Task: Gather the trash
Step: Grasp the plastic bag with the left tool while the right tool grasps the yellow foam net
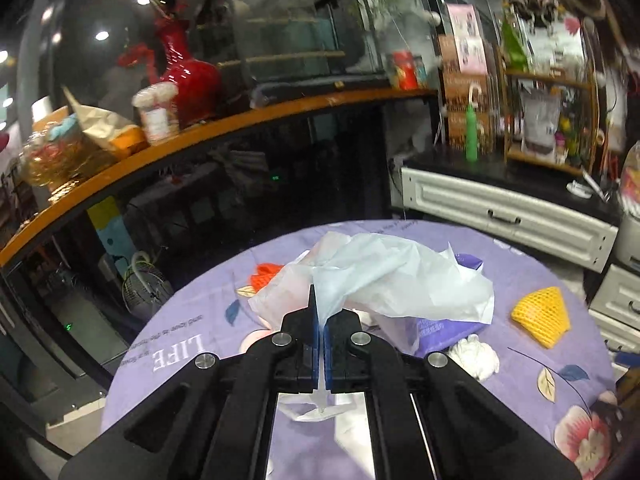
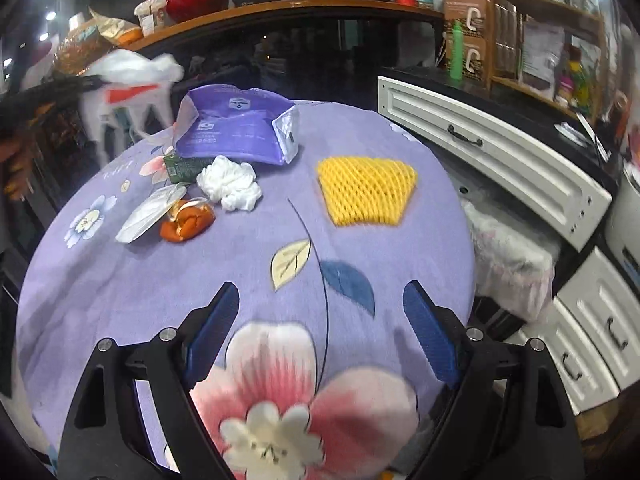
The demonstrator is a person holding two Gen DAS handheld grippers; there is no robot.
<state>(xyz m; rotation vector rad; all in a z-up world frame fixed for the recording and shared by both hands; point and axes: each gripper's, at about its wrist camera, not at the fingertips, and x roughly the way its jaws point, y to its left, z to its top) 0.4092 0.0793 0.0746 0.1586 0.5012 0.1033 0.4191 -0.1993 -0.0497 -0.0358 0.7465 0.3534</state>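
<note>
A: What surrounds the round tabletop?
B: A lilac cloth with printed flowers and leaves covers it. Behind it curves a long orange-edged counter over dark glass panels.

A: And on that counter?
B: A glossy red vase, a lidded cup, and a gold-wrapped basket at its left end.

A: To the right?
B: White drawer units with black handles, under a black top; above, a wooden shelf rack crowded with packets, and a green bottle beside it.

A: Lighting?
B: Round ceiling lamps reflect in the dark glass. A fan stands low at left.
</note>
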